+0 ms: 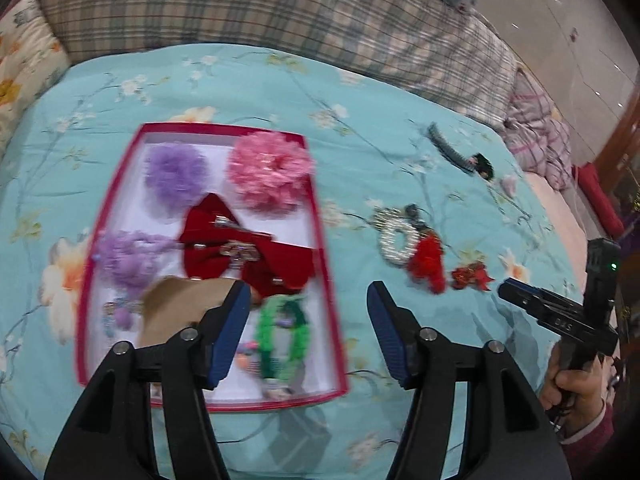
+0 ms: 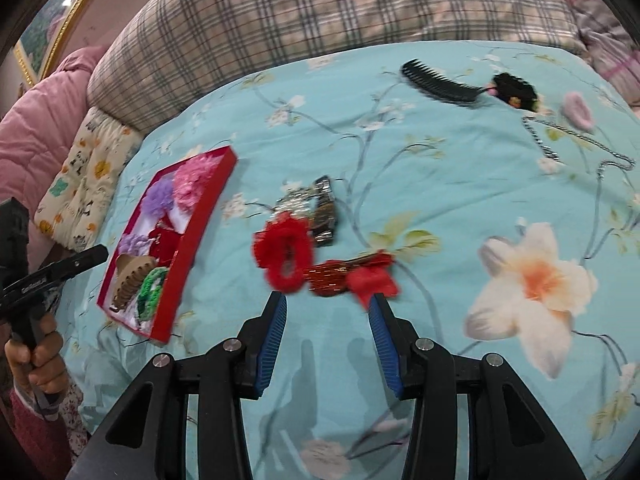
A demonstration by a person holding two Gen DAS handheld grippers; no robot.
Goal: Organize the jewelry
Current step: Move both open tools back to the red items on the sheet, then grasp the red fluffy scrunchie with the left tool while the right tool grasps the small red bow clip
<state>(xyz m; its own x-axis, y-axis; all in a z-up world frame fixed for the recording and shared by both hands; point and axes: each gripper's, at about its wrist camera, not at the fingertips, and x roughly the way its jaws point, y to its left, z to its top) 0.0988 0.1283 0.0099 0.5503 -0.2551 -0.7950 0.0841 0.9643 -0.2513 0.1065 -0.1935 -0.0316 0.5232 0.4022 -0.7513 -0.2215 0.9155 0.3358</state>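
A red-rimmed white box (image 1: 326,280) lies on the blue floral bedspread. It holds purple and pink pompoms, a red bow (image 1: 244,248), a tan claw clip (image 1: 172,304) and a green scrunchie (image 1: 282,332). My left gripper (image 1: 308,292) is open and empty over the box's near right part. Right of the box lie a pearl ring piece (image 1: 394,240), a red fluffy scrunchie (image 2: 284,254) and a small red sequin bow (image 2: 352,274). My right gripper (image 2: 328,300) is open and empty, just in front of the sequin bow. The box also shows in the right wrist view (image 2: 200,216).
A black comb (image 2: 436,82) with a black hair piece, a pink scrunchie (image 2: 578,110) and a silver chain (image 2: 580,140) lie at the far right of the bedspread. A plaid duvet (image 2: 320,12) is piled behind. A floral pillow (image 2: 84,176) lies at the left.
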